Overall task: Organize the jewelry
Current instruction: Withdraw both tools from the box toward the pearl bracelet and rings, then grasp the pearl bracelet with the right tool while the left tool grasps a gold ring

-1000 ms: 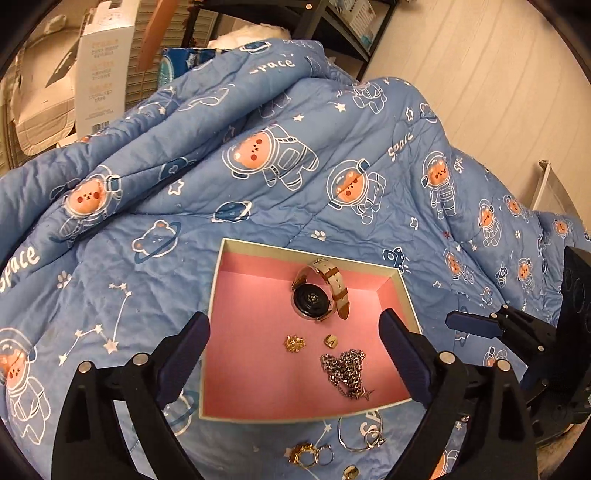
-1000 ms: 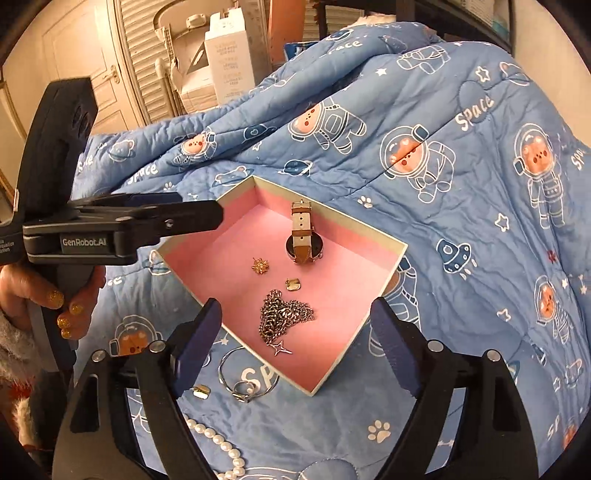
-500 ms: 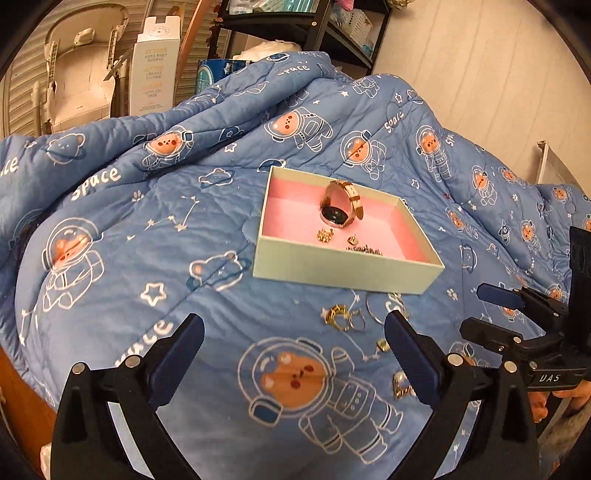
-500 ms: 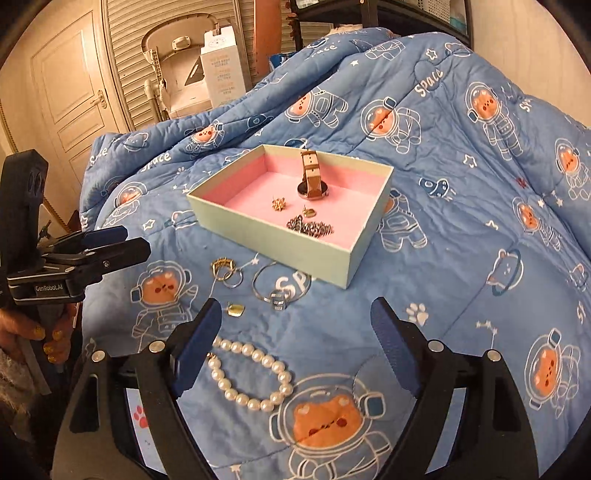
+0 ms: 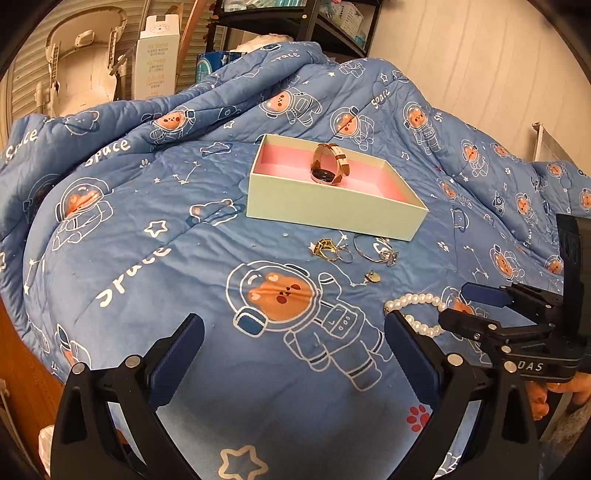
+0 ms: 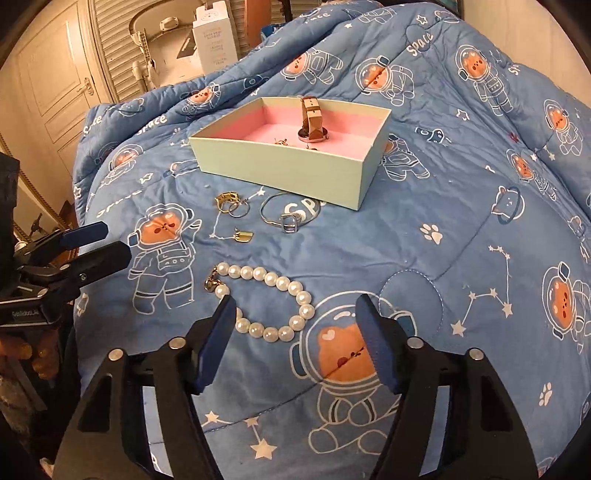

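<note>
- Both tools are empty with their jaws apart: the right gripper (image 6: pixel 295 332) hovers low over the pearl bracelet (image 6: pixel 264 299), and the left gripper (image 5: pixel 295 354) waits wide open over bare quilt (image 5: pixel 147 221).
- Judging by that hover, the step in hand looks like picking up the pearls for the box (image 6: pixel 288 166), which sits at 12 o'clock from the right gripper.
- One sound approach: bring the fingers down across a single run of beads rather than the whole loop, and close slowly, since round pearls may roll out of a quick pinch on soft padding.
- Lifting straight up before carrying toward 12 o'clock should keep the dangling loop from dragging the loose pieces that lie between pearls and box: a gold stud (image 6: pixel 243 235), a thin bangle (image 6: pixel 286 214), and a gold ring cluster (image 6: pixel 231 204).
- Inside the pink-lined box a watch (image 6: pixel 312 122) already stands on edge, with small gold bits beside it, so the open floor at its 9 o'clock looks the safer place to set the bracelet down.
- Underfoot is a puffy blue quilt printed with astronaut bears; it mounds and dips, so items may slide.
- Beyond it stand a white carton (image 6: pixel 214 35), a panelled door (image 6: pixel 55 85), and dark shelving (image 5: pixel 295 18).
</note>
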{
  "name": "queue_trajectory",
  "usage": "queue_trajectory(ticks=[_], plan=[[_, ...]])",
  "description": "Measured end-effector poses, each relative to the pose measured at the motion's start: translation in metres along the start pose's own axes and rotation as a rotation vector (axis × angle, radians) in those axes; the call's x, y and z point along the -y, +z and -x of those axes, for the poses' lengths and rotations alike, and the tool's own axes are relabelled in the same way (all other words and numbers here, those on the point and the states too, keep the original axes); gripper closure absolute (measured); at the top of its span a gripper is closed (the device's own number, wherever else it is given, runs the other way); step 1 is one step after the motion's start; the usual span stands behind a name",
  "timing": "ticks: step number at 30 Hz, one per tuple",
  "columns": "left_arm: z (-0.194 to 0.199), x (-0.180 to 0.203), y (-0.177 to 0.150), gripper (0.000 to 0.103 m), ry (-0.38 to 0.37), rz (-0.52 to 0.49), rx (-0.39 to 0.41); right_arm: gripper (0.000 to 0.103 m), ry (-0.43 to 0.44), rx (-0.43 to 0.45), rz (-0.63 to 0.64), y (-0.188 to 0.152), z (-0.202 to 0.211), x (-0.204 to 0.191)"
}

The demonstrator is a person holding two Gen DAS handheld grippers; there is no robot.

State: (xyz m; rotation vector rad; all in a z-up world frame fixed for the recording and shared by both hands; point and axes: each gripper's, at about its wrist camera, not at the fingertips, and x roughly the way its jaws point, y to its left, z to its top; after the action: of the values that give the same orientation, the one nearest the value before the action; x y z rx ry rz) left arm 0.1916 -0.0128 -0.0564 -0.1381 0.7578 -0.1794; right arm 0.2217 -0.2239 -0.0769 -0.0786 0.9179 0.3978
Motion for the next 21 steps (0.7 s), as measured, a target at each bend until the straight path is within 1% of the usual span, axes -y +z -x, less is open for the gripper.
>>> queue_trajectory(ticks=[3, 6, 7, 11, 13, 14, 16, 18, 21], plan=[[-0.003, 0.003, -0.001, 0.008, 0.017, -0.013, -0.002, 0.049, -0.024, -0.032, -0.021, 0.001, -0.01, 0.002], [-0.007, 0.003, -0.001, 0.009, 0.025, -0.016, -0.006, 0.056, -0.033, -0.054, -0.061, 0.0, -0.016, 0.006], [-0.009, 0.003, 0.0, 0.01, 0.024, -0.017, -0.006, 0.06, -0.034, -0.058, -0.072, 0.0, -0.018, 0.007], [-0.017, 0.006, 0.006, 0.021, 0.027, -0.043, -0.013, 0.072, -0.039, -0.059, -0.064, -0.003, -0.019, 0.005], [-0.024, 0.009, 0.011, 0.025, 0.026, -0.065, -0.02, 0.081, -0.033, -0.058, -0.048, -0.004, -0.018, 0.003], [-0.027, 0.011, 0.013, 0.027, 0.025, -0.078, -0.026, 0.081, -0.035, -0.055, -0.043, -0.005, -0.017, 0.002], [-0.036, 0.013, 0.016, 0.032, 0.025, -0.106, -0.047, 0.087, -0.035, -0.049, -0.042, -0.007, -0.016, 0.002], [-0.045, 0.016, 0.019, 0.038, 0.019, -0.134, -0.073, 0.089, -0.027, -0.045, -0.047, -0.01, -0.015, 0.005], [-0.06, 0.022, 0.021, 0.041, 0.024, -0.18, -0.111, 0.09, -0.014, -0.032, -0.051, -0.013, -0.013, 0.008]])
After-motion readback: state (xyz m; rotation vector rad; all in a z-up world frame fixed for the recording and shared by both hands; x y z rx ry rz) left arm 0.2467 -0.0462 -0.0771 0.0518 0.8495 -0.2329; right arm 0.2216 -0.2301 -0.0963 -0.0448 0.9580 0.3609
